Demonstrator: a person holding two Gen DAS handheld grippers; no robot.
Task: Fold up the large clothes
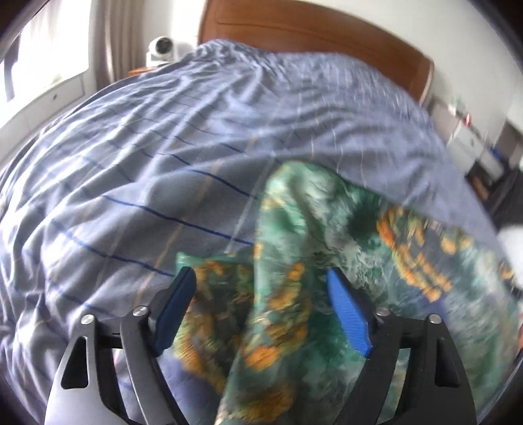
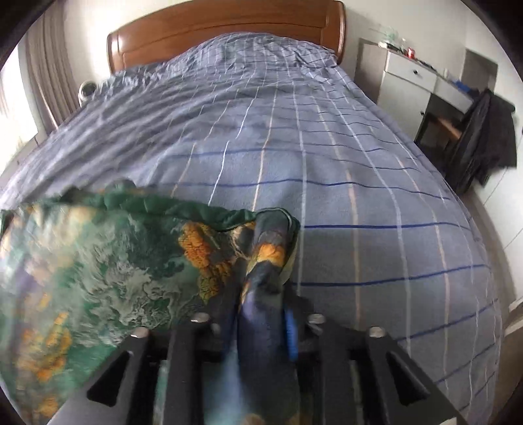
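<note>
A large green garment (image 1: 304, 229) with orange and white print lies on the blue checked bedspread (image 1: 147, 147). In the left wrist view my left gripper (image 1: 261, 281) is open, its blue fingers (image 1: 346, 307) wide apart, with a raised fold of the garment between them. In the right wrist view the garment (image 2: 98, 261) spreads to the left, and my right gripper (image 2: 261, 294) is shut on a bunched edge of it, lifted above the bedspread (image 2: 359, 196). The right fingertips are mostly hidden by cloth.
A wooden headboard (image 2: 225, 29) stands at the far end of the bed. A white and grey desk (image 2: 412, 75) with dark clothes over a chair (image 2: 487, 130) is to the right. A small white camera (image 1: 161, 49) and a curtained window (image 1: 49, 59) are at the far left.
</note>
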